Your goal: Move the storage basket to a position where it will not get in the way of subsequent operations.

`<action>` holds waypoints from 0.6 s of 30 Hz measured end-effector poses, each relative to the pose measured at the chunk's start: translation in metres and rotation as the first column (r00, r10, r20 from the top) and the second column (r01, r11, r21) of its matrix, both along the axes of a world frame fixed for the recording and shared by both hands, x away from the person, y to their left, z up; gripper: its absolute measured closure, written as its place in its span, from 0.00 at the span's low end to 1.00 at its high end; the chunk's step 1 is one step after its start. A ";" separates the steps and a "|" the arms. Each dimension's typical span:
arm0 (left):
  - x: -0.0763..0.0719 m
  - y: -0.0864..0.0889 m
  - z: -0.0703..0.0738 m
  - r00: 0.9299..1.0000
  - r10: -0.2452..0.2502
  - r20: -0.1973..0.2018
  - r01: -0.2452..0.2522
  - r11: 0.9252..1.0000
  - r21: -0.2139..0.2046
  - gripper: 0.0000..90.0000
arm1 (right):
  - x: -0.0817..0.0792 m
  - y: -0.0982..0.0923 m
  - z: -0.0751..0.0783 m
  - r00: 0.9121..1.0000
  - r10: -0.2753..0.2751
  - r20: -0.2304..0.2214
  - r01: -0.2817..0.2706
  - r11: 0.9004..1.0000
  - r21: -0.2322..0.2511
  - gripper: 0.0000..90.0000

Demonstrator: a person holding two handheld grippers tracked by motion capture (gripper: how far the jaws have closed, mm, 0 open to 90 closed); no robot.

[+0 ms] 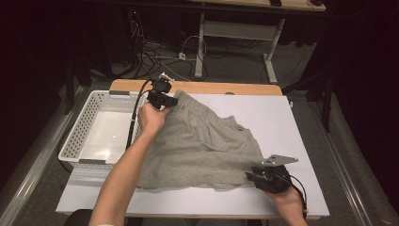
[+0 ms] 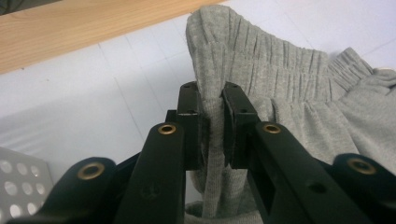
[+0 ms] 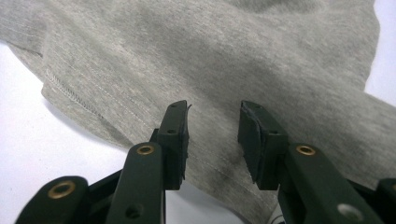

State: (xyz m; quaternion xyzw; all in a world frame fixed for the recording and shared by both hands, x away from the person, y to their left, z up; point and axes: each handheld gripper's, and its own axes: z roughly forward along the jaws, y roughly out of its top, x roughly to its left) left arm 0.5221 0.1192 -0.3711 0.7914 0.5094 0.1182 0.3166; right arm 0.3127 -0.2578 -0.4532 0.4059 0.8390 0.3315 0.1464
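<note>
Grey cotton shorts with a gathered elastic waistband (image 1: 202, 146) lie spread over the white surface (image 1: 282, 117), just beside the white perforated plastic basket (image 1: 89, 122). The left tool (image 2: 212, 100) pinches the waistband corner nearest that basket, lifting it into a peak. At the shorts' hem, far from the basket, the right tool (image 3: 212, 121) has its jaws spread, with grey fabric under them.

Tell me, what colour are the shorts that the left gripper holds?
The shorts are plain light grey, with a gathered waistband; the left gripper view shows it best.
</note>
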 end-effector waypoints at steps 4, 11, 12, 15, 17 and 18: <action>0.004 0.000 -0.007 1.000 0.005 -0.021 -0.005 1.000 0.000 0.85 | 0.000 0.000 0.000 1.000 0.005 0.002 -0.005 1.000 -0.004 0.71; 0.004 -0.005 -0.018 0.999 -0.014 -0.042 0.016 0.999 0.035 0.80 | 0.000 0.001 0.000 1.000 0.007 -0.001 -0.007 1.000 -0.003 0.70; 0.003 -0.006 -0.018 0.999 -0.016 -0.043 0.017 0.999 0.036 0.80 | 0.000 0.001 0.000 1.000 0.007 -0.001 -0.007 1.000 -0.003 0.70; -0.002 -0.006 -0.017 1.000 -0.017 -0.024 0.018 0.999 0.032 0.72 | 0.000 0.001 0.000 1.000 0.009 -0.001 -0.009 1.000 -0.005 0.70; -0.003 -0.006 -0.017 1.000 -0.020 -0.024 0.021 0.999 0.039 0.71 | 0.000 0.001 0.000 1.000 0.009 -0.002 -0.009 1.000 -0.004 0.70; -0.005 -0.007 -0.016 0.999 -0.028 -0.021 0.029 0.998 0.052 0.70 | 0.000 0.001 0.000 1.000 0.012 0.000 -0.012 1.000 -0.005 0.70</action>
